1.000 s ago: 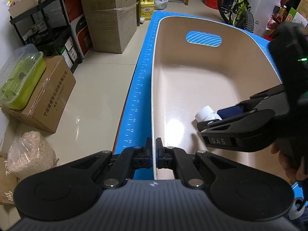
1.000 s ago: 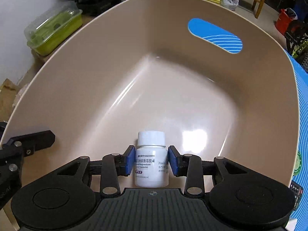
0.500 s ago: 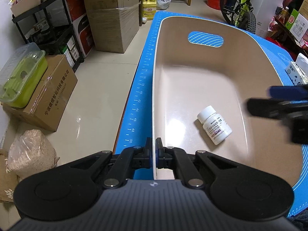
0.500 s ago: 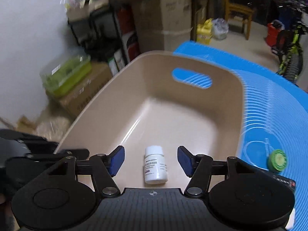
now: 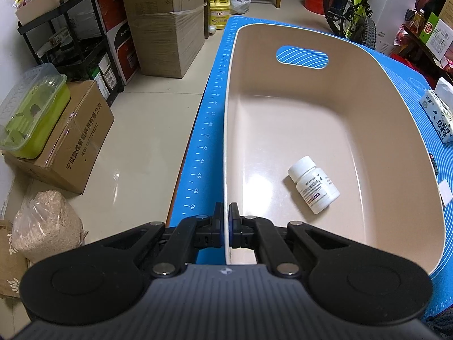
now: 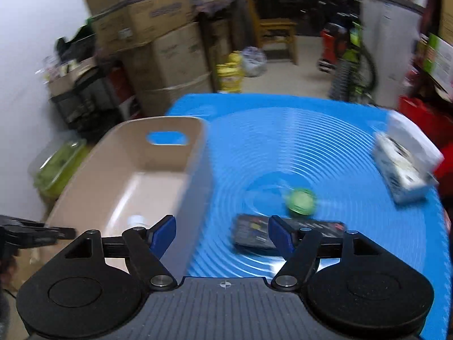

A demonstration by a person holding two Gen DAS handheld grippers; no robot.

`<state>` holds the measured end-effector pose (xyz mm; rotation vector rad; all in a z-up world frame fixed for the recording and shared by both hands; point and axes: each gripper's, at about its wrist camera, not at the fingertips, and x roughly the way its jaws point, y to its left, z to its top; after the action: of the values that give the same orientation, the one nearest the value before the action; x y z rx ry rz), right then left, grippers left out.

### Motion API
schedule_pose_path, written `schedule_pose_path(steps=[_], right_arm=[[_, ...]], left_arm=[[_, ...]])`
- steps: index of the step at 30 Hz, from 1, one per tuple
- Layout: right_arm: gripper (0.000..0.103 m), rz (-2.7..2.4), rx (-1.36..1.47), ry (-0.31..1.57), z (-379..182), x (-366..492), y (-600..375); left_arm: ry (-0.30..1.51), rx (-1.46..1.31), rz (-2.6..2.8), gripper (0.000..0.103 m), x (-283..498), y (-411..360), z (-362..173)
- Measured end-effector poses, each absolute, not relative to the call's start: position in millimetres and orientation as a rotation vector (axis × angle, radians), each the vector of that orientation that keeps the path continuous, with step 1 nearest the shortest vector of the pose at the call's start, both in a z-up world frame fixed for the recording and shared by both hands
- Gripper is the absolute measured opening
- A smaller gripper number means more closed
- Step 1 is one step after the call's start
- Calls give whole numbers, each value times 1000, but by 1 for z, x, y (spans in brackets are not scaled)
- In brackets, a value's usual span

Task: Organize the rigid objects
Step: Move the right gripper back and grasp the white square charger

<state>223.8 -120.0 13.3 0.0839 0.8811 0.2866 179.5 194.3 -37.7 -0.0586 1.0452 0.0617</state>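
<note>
A beige bin (image 5: 402, 130) with a handle slot stands on the blue mat (image 5: 203, 130). My left gripper (image 5: 226, 221) is shut on the bin's near rim. A white pill bottle (image 5: 314, 184) lies on its side on the bin floor. In the right wrist view the bin (image 6: 195, 153) sits to the left and only the bottle's cap (image 6: 137, 220) shows. My right gripper (image 6: 222, 233) is above the mat beside the bin, its jaws opening with nothing between them. Beyond it lie a black remote (image 6: 254, 233) and a green round object (image 6: 301, 201).
A white tissue pack (image 6: 405, 167) (image 5: 437, 119) lies on the mat's right side. Left of the table are cardboard boxes (image 5: 161, 28), a black shelf (image 5: 68, 42), a green lidded container (image 5: 31, 113) and a sack (image 5: 42, 226). A bicycle (image 5: 354, 8) stands at the back.
My right gripper let go of the pill bottle, which now lies on its side in the bin. It opened, rose and swung right out over the mat. The left gripper stayed on the rim.
</note>
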Motion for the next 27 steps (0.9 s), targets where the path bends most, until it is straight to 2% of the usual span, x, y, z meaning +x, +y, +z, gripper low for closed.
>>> schedule_pose_path(steps=[10,21,27], right_arm=[[77,138,72,930,-42,225,-180],[77,63,19,1003,-103,234,-191],[79,87,3,1004,-117,239,-192]], left_arm=[[1041,-50,59,5,179,193,-38],[1043,-44,59,5,178,190,-39],[1048,-46,58,5,179,191,-39]])
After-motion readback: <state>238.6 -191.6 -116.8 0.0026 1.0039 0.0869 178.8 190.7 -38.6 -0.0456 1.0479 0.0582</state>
